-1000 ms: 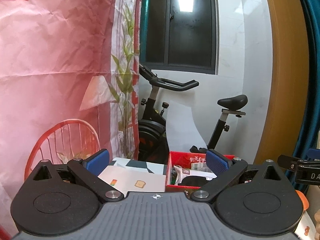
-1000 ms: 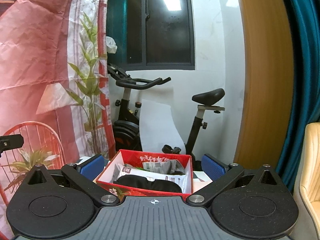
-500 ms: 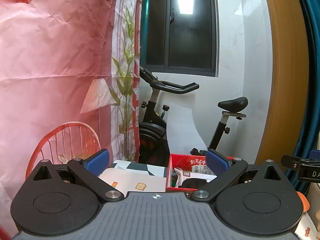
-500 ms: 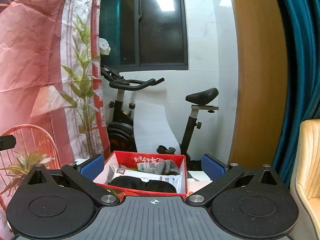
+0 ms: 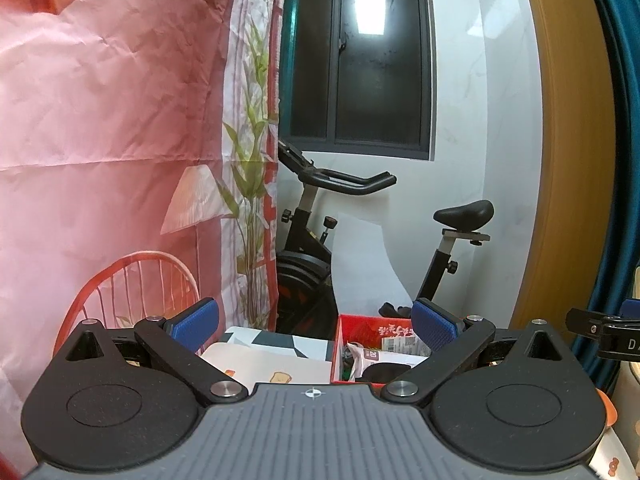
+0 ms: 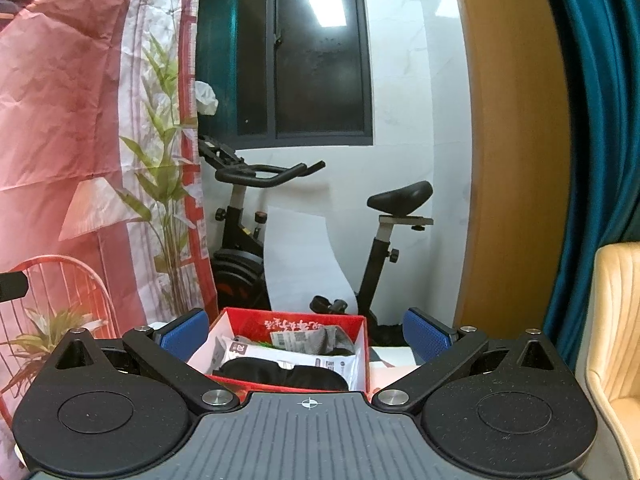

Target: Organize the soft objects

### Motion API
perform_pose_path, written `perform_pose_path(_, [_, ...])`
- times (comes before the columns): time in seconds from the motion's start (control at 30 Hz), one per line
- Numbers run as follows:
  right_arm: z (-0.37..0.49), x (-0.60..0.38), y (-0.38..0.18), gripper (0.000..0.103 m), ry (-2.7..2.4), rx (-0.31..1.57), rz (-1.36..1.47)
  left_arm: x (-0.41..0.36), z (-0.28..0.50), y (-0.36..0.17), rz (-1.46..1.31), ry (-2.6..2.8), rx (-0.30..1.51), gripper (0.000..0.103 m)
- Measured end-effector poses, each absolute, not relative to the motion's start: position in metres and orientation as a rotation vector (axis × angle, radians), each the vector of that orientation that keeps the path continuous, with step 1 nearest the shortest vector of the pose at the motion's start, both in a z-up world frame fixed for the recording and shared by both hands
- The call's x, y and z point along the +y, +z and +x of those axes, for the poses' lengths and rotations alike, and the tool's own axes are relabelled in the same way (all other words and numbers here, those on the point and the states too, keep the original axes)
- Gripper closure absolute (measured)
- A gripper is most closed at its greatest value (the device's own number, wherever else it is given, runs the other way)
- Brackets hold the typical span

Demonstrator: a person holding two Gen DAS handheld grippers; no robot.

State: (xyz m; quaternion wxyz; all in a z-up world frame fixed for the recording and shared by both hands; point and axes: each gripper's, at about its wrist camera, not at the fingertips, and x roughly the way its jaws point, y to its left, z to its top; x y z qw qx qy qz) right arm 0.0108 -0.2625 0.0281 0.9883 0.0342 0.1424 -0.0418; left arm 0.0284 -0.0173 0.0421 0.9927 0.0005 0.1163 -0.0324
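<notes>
A red box [image 6: 256, 322] stands on the table, seen low in the right wrist view. It holds a black soft item [image 6: 280, 374], a white packet [image 6: 280, 356] and a grey packet [image 6: 316, 338]. The red box [image 5: 362, 324] also shows in the left wrist view, right of centre. My right gripper [image 6: 306, 334] is open and empty, held above and just short of the box. My left gripper [image 5: 316, 330] is open and empty, to the left of the box. The right gripper's tip [image 5: 600, 330] shows at the right edge of the left wrist view.
A white sheet with small pictures [image 5: 272, 366] lies left of the box. An exercise bike [image 6: 312, 240] stands behind, against a white wall. A pink printed backdrop [image 5: 100, 140] hangs at the left. A cream chair [image 6: 616, 320] and a teal curtain [image 6: 592, 120] are at the right.
Both grippers have tilted up slightly, so the red box sits lower in both views. Both stay open and empty.
</notes>
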Motion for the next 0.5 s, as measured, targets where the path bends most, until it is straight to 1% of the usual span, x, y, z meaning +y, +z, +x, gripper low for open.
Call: perform_pose_path(0.5, [0.0042,-0.2637,0.0307,0.0,-0.095,0.283,0.073,-0.0206,0.0259,0.0439,0.019,-0.084,0.217,0.0])
